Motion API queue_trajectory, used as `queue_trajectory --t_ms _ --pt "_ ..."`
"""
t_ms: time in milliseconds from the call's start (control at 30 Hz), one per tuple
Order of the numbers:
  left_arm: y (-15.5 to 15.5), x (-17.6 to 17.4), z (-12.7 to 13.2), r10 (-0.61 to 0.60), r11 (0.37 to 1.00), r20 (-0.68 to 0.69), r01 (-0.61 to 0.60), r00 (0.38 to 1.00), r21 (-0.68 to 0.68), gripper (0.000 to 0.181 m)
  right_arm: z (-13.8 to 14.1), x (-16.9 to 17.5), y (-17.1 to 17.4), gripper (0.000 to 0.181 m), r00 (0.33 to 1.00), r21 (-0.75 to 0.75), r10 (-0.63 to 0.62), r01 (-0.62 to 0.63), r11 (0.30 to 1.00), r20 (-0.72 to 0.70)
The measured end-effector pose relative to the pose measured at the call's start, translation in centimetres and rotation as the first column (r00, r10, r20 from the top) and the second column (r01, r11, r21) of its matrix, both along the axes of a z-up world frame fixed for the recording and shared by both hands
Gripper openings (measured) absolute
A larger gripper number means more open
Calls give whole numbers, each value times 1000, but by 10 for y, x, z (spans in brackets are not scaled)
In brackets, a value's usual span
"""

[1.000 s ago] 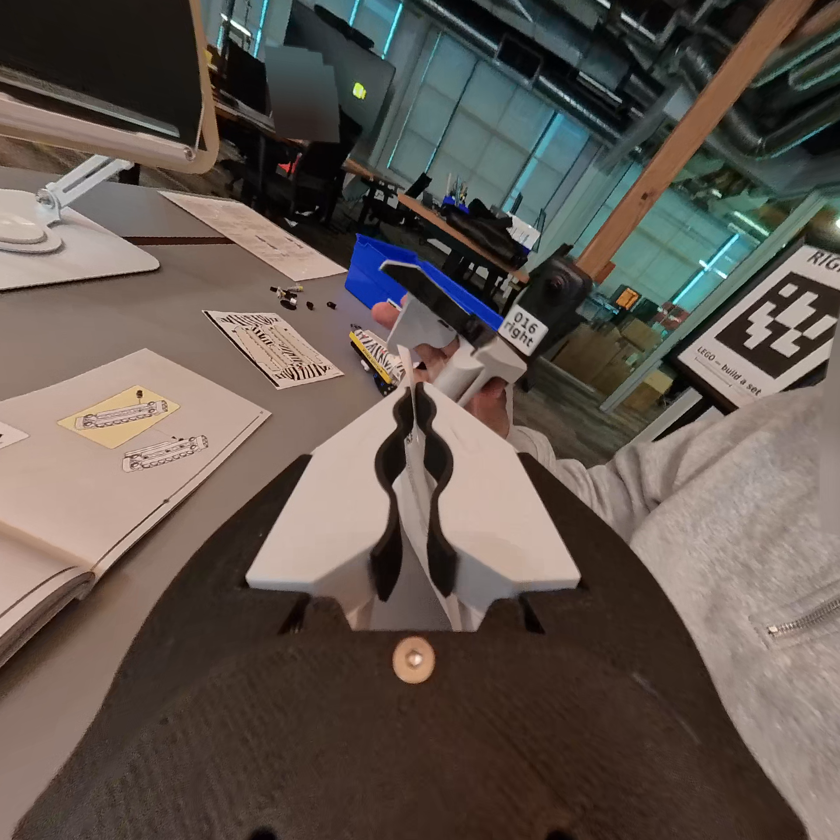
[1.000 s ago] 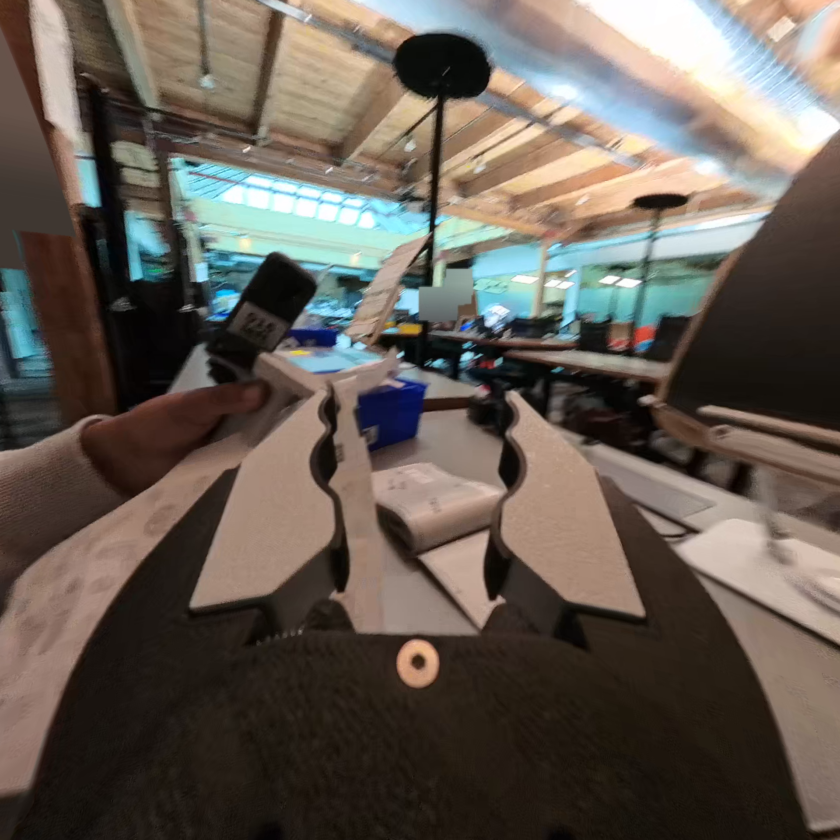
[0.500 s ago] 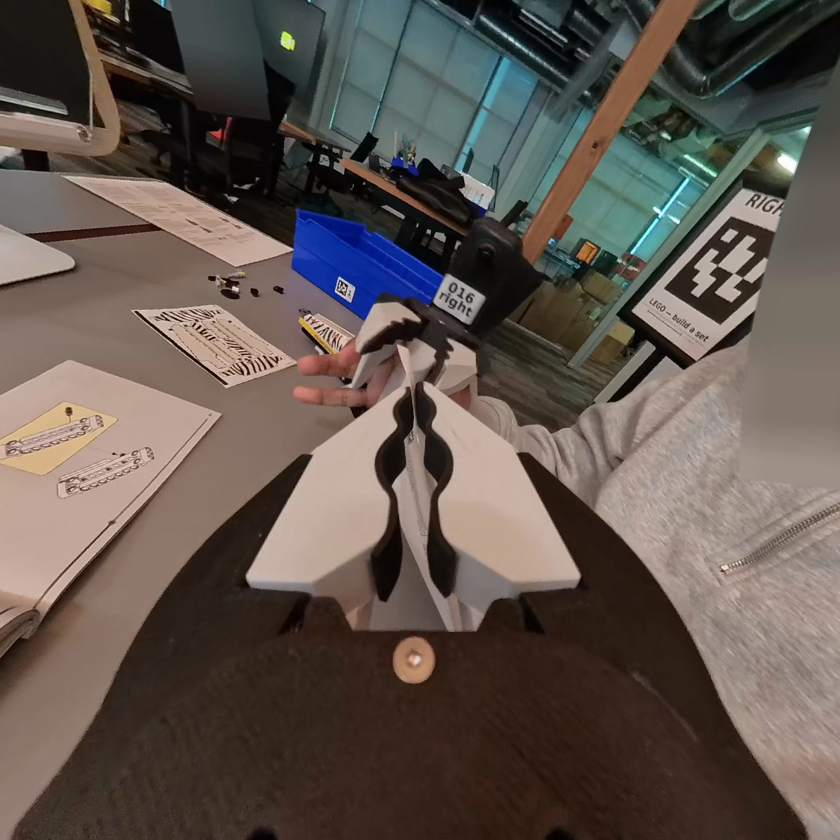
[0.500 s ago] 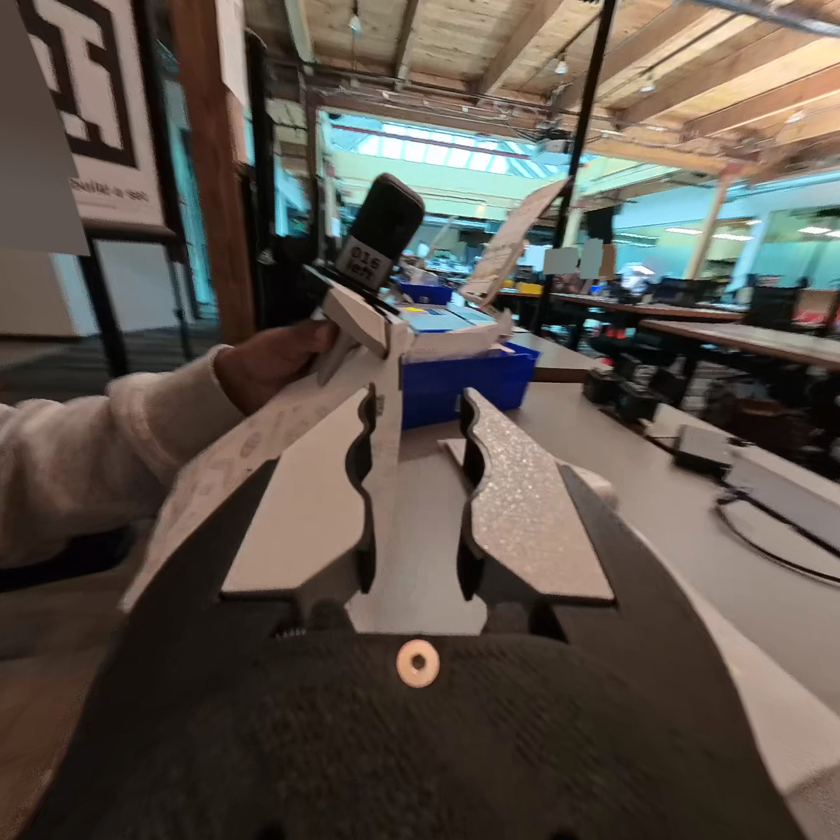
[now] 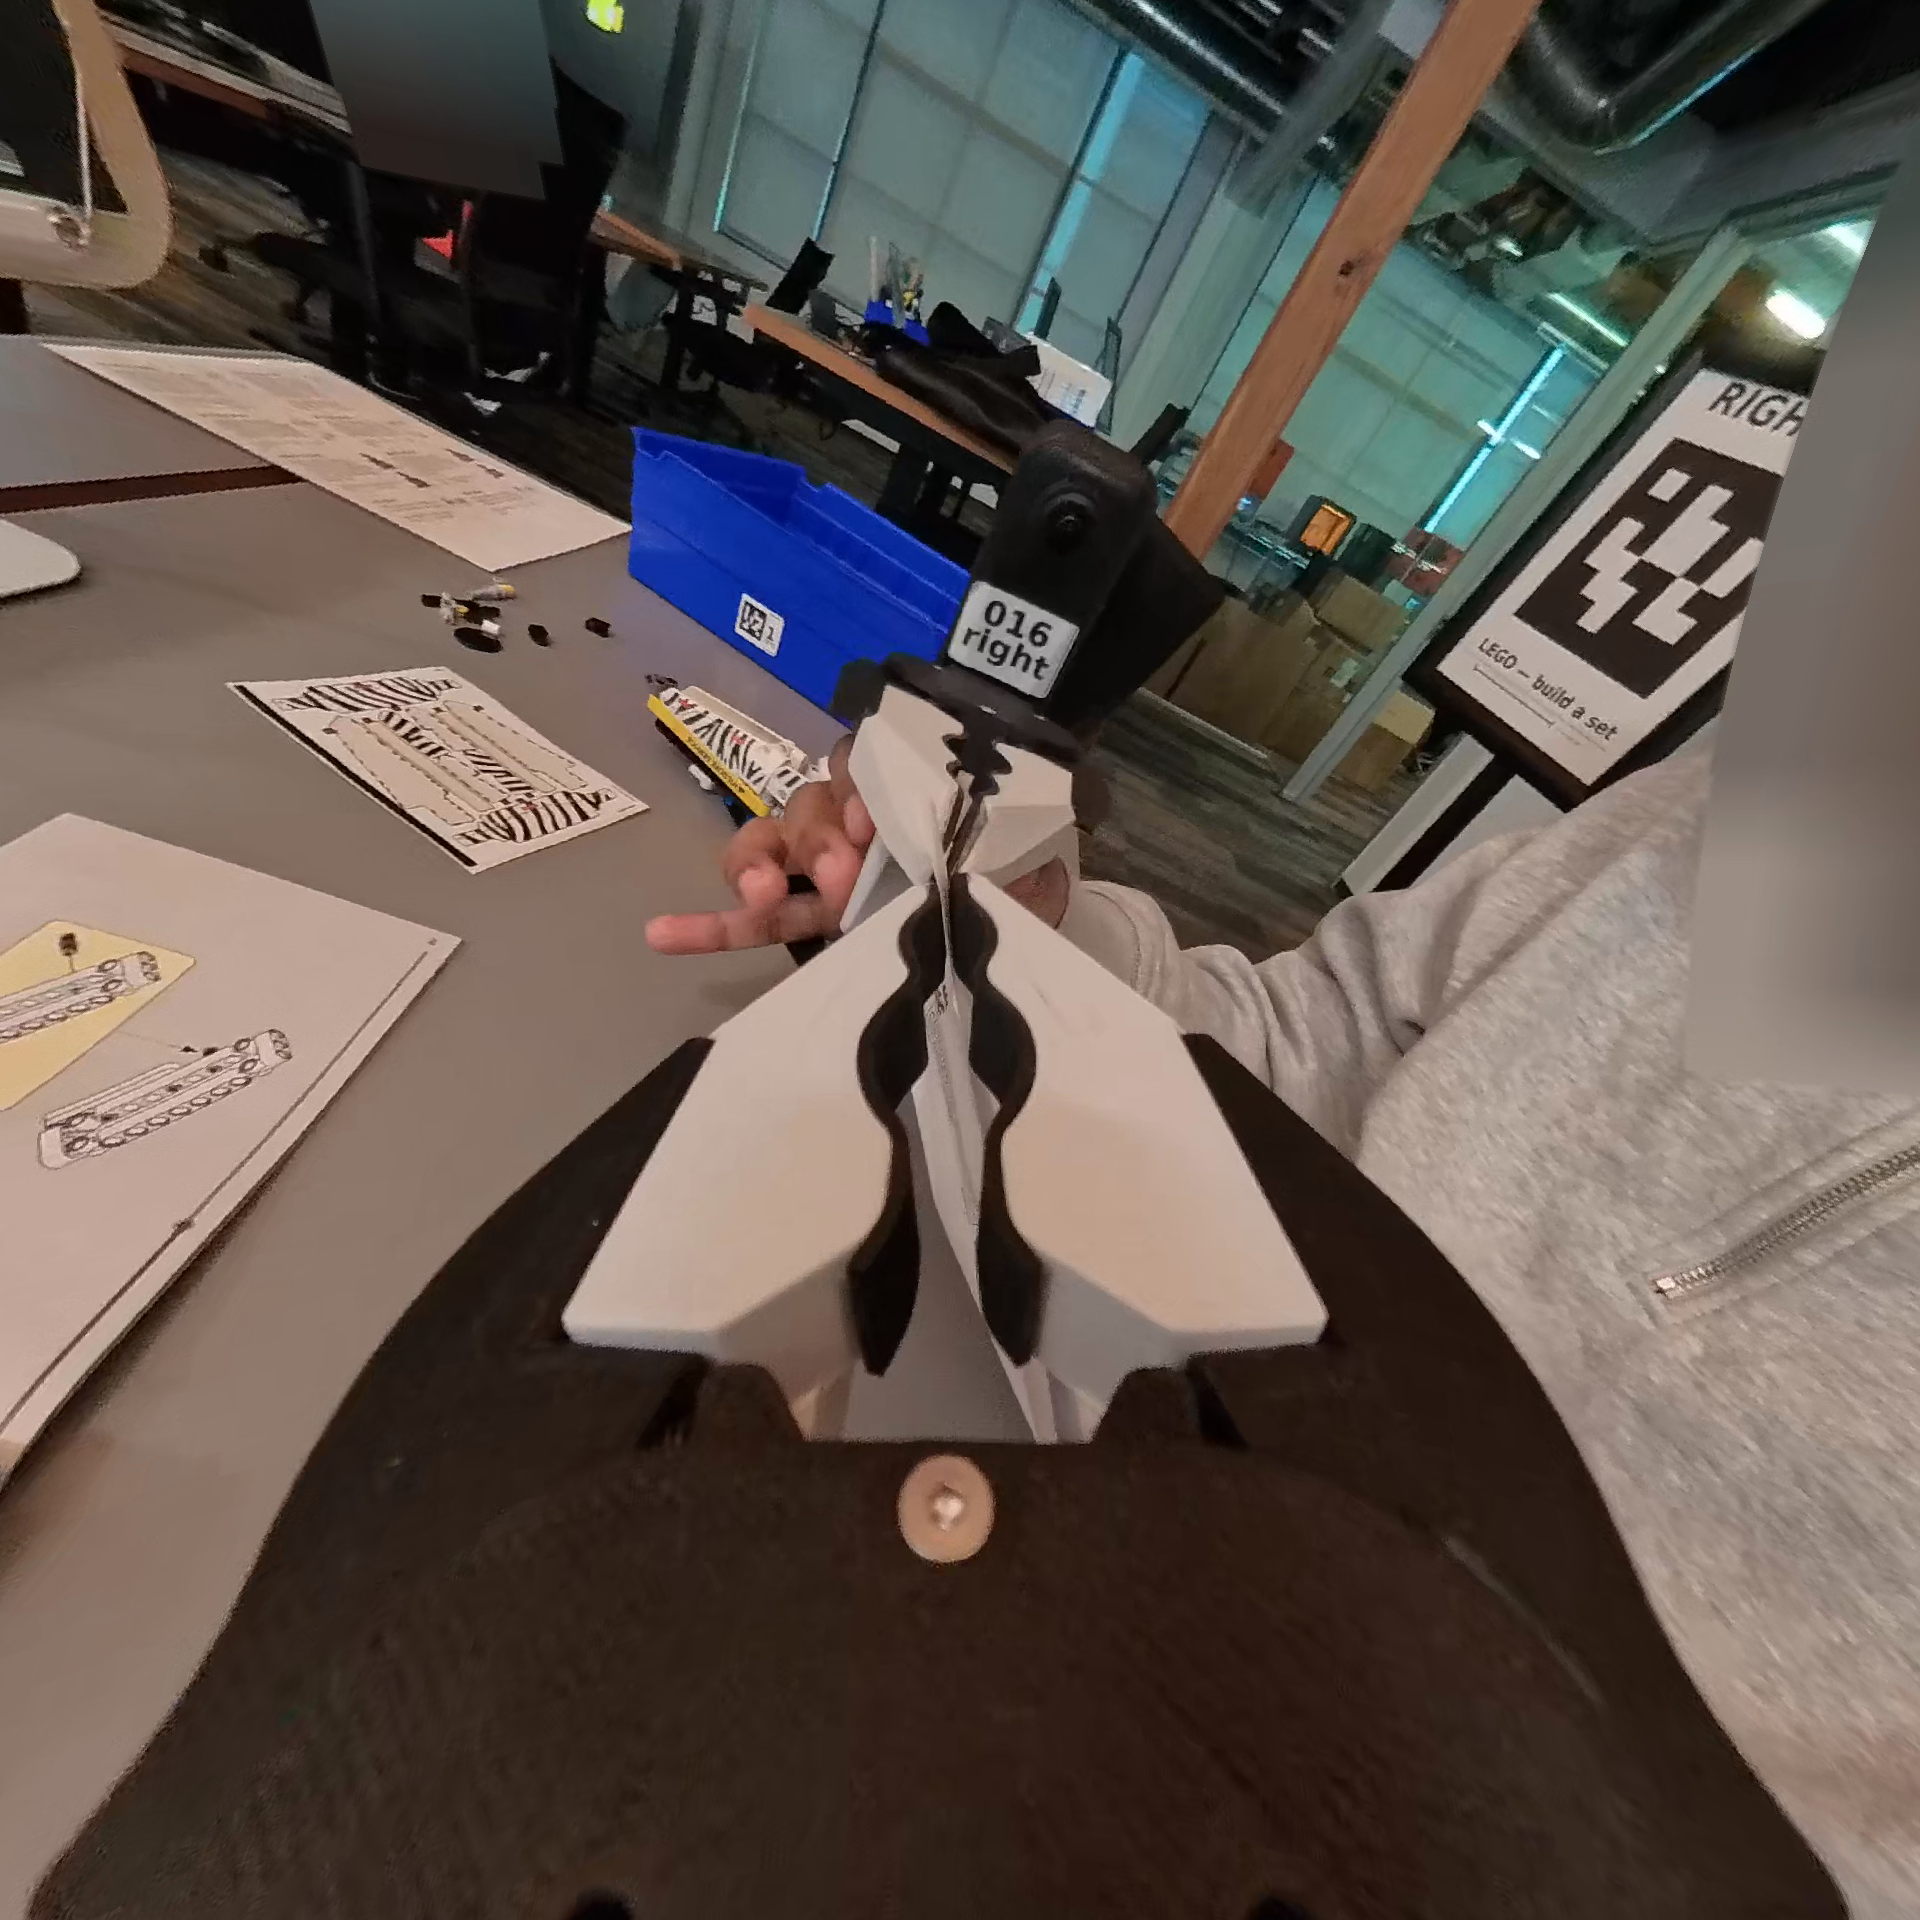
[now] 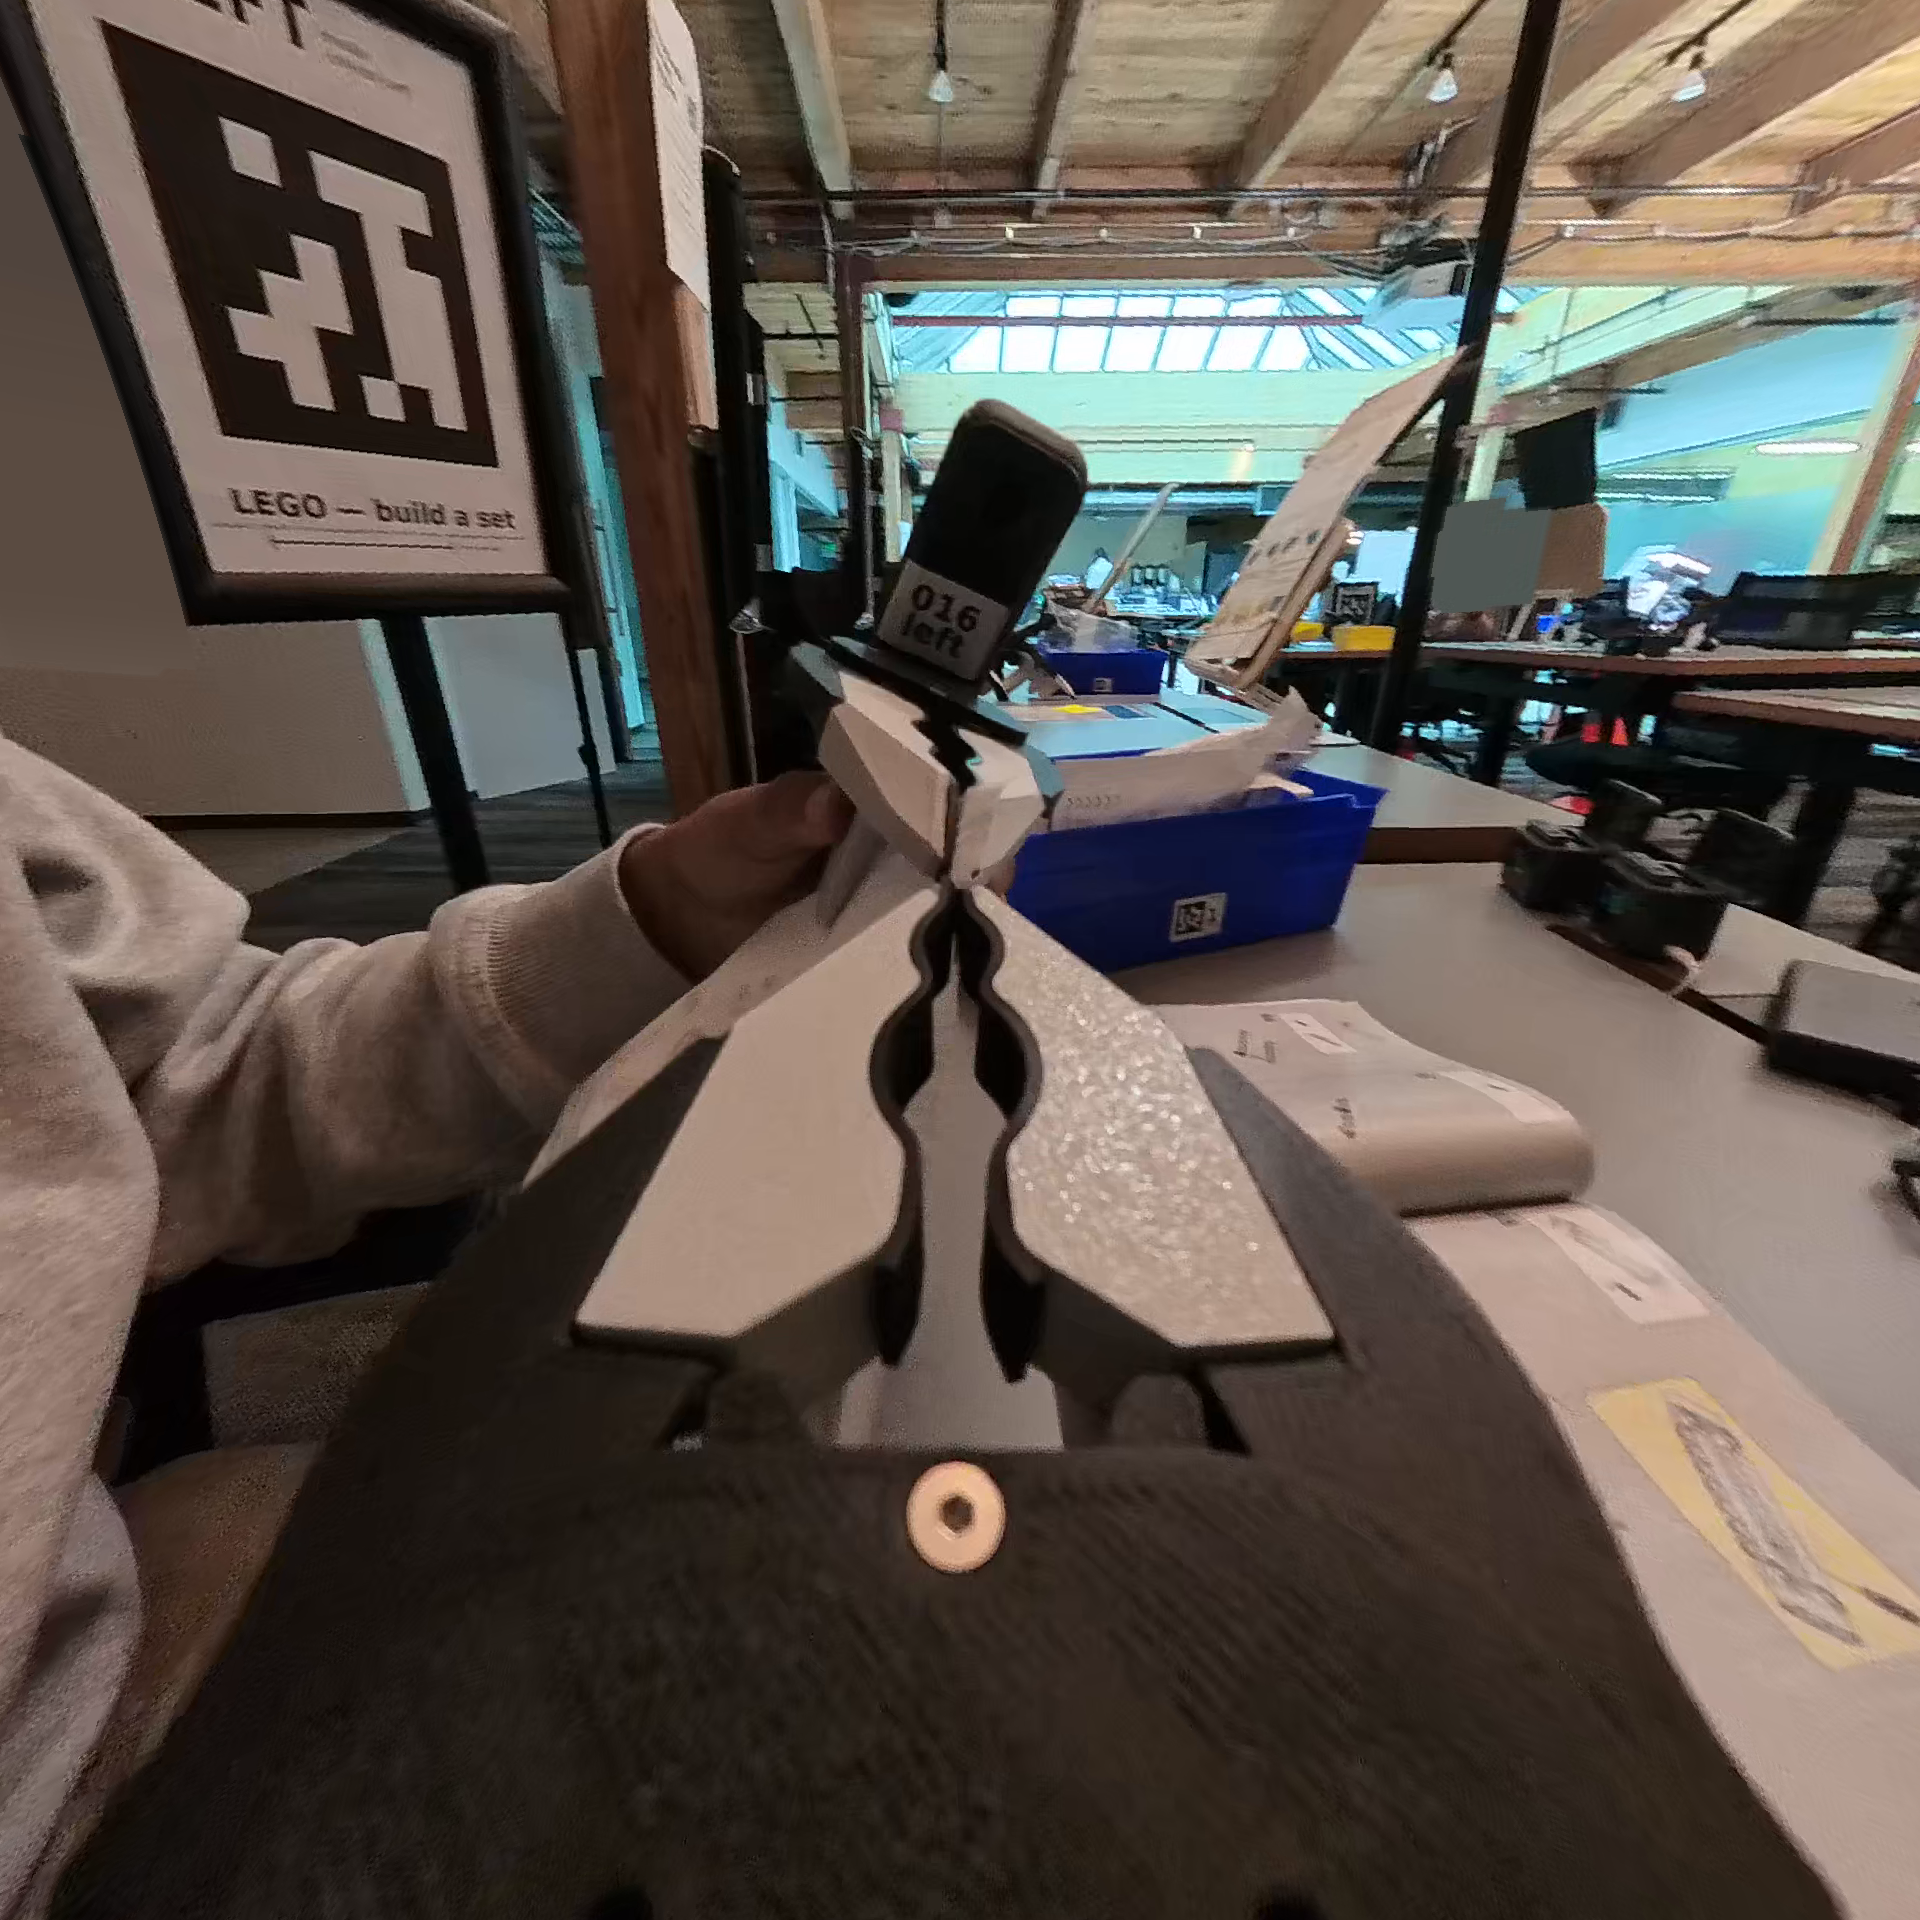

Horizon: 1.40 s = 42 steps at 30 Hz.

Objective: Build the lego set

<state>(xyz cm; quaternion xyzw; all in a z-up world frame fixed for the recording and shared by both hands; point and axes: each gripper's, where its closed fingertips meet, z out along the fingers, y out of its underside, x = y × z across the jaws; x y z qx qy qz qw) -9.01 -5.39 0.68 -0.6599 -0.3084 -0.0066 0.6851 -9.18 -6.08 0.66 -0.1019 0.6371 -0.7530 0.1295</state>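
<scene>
Both tongs are raised above the worktop [image 5: 582,997], tip to tip, each closed on the same thin white paper bag [image 5: 951,1081]: the left tongs [image 5: 948,914] pinch one edge, the right tongs [image 6: 951,904] the other. Left of the blue bin [image 5: 790,561] lie the zebra-striped lego model [image 5: 727,753], a sticker sheet [image 5: 436,758] and small loose parts [image 5: 488,618]; the open instruction booklet [image 5: 208,1049] lies nearer.

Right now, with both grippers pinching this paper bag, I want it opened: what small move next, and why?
Probably pull the grippers apart to tear it: the left gripper and right gripper are both shut on the paper bag, tips nearly touching.
</scene>
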Motion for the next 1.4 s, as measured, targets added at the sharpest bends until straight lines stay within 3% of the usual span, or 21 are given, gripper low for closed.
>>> queue_trajectory --t_ms 333,533,767,1133,1400 --pt "3 -4 6 -16 995 1 16 1000 102 0 2 -2 1 0 998 10 21 -21 1000 59" --pt "3 -6 5 3 995 16 -5 1000 97 0 2 -2 1 0 996 10 30 -31 999 85" --pt "5 -14 14 90 987 -14 -88 996 132 0 11 -9 5 0 981 -42 45 -37 998 187" --pt "1 -25 7 132 970 59 -141 989 199 0 4 -16 2 0 991 -6 -49 50 999 124" --pt "3 -26 10 155 963 36 -159 987 216 0 6 -18 4 0 977 -4 5 -4 1000 213"
